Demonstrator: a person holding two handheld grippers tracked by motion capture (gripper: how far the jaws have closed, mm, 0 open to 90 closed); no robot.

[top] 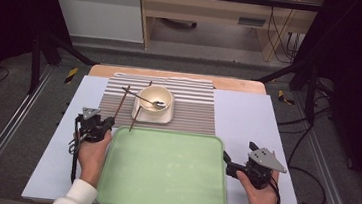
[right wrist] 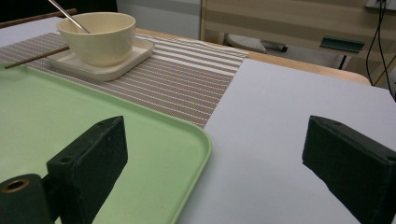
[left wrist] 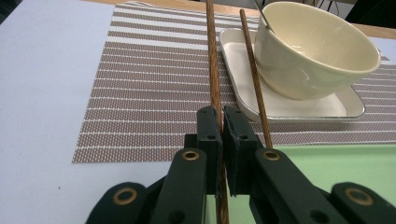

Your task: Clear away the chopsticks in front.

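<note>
So the left gripper (left wrist: 222,135) has its jaws pinched tight on one wooden chopstick (left wrist: 213,70), which runs straight out ahead of it over the striped placemat (left wrist: 154,93). In the high view that same gripper (top: 100,123) sits just off the near-left corner of the mat, right beside the green tray (top: 164,173). The second chopstick (left wrist: 254,84) leans on the edge of the square white plate (left wrist: 299,109), its near end reaching down to the tray's rim. A cream bowl (left wrist: 313,51) sits on that plate with a metal spoon (top: 150,102) resting inside it. The right gripper (right wrist: 215,154) has its jaws spread wide with nothing between them, hovering low over the counter (right wrist: 289,102) by the tray's right edge.
</note>
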